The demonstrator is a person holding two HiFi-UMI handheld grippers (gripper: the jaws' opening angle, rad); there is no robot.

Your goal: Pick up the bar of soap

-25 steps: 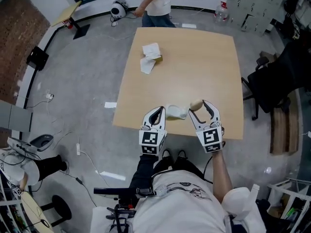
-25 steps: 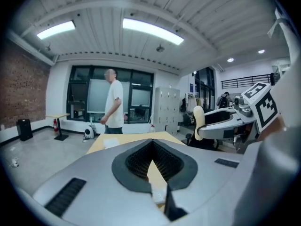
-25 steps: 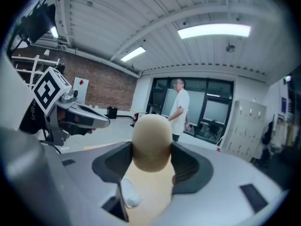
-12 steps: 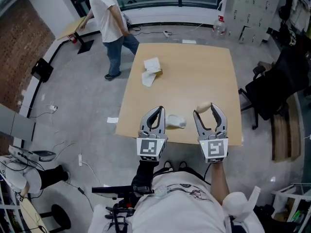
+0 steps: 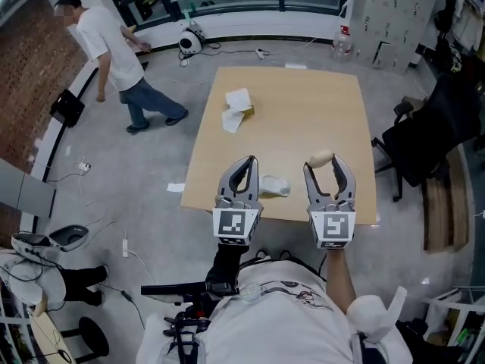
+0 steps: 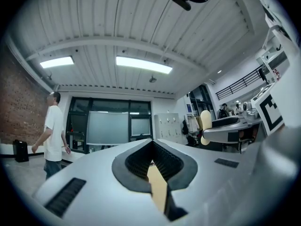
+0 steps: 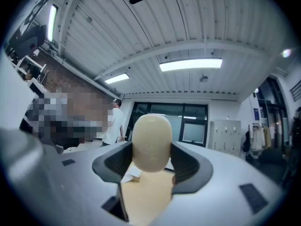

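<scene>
— What do you have, starting from the left?

— On the head view, a person in a white shirt point(image 5: 114, 51) stands on the floor at far left, well apart from the wooden table point(image 5: 303, 89). My left gripper point(image 5: 245, 162) is held over the table's near edge, pointing forward and up. Its own view shows the pads meeting at the tips with nothing between them, just a sliver of tabletop behind.

— And the white scrap beside it?

— That's a crumpled white wrapper point(image 5: 274, 187) lying on the table between the two grippers. I get it from the head view.

— Where's the soap?

— The bar of soap point(image 5: 320, 158) is up off the table, pinched in my right gripper point(image 5: 328, 161). The head view shows only a pale end. The right gripper view shows it cream, smooth and oval, standing on end with a pad pressed on each flank.
</scene>
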